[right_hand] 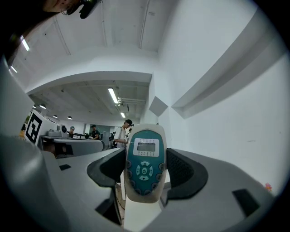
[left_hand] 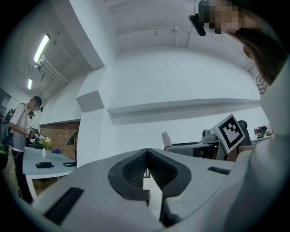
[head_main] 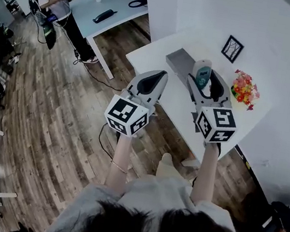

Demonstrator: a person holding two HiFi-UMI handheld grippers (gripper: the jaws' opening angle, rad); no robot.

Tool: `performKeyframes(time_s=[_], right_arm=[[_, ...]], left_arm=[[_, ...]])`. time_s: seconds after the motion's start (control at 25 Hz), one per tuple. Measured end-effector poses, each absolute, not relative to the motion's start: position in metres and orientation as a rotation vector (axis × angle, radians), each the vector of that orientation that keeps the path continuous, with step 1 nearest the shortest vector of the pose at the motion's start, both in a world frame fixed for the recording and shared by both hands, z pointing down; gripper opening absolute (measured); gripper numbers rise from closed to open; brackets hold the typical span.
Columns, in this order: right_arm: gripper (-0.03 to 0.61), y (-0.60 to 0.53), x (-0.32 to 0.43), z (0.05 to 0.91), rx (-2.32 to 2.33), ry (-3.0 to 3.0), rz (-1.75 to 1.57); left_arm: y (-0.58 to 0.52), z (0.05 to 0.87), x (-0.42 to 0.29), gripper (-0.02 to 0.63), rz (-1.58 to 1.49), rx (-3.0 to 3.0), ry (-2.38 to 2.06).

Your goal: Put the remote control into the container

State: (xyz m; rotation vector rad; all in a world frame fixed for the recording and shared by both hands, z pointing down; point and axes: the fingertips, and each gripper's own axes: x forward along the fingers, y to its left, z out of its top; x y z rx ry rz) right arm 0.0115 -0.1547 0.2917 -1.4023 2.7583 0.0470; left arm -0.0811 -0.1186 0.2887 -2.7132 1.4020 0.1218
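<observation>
Teal-and-white remote control (head_main: 201, 72), head view: it is standing up in the right gripper (head_main: 207, 86), which is holding it over the white table (head_main: 162, 52). The grey container (head_main: 178, 60) is lying on that table, just beside the remote on its left and slightly beyond it. From this steep angle I can't quite tell how deep it is. The left gripper (head_main: 152, 80) is hovering alongside near the table's front edge, taking no part. Flowers (head_main: 244, 88) and a small framed picture (head_main: 232, 48) are sitting by the wall, off to the right of the container.

Left gripper view: the jaws are pressing together on nothing, with only a sliver of light showing between the pads. It is likely idling shut to keep clear of the working side.

Right gripper view: the jaws are pinching the remote by its long edges, low on the body. Its buttons and display are facing the camera and its upper end is projecting past the fingertips. That grip is leaving the free end able to lead into the container. The remote is not yet inside, so the carry looks to be the step in hand.
</observation>
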Motion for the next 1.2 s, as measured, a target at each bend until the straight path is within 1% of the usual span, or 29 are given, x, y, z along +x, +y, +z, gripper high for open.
performKeyframes(time_s=[0.44,0.96,1.2], right_arm=[[0.281,-0.246,0.017,0.313,-1.41,2.791,-0.009],[0.281,-0.3,0.01,0.345,-1.444,2.838,-0.129],[0.281,-0.332,0.008,0.376,-1.484,2.895,-0.194]], left_arm=[[-0.207,0.31,-0.082,0.003,0.074,-2.737,1.443],[-0.259,0.343,-0.09,0.003,-0.01,-2.828,1.464],[-0.288,0.372,-0.087,0.003,-0.054,-2.905,1.439]])
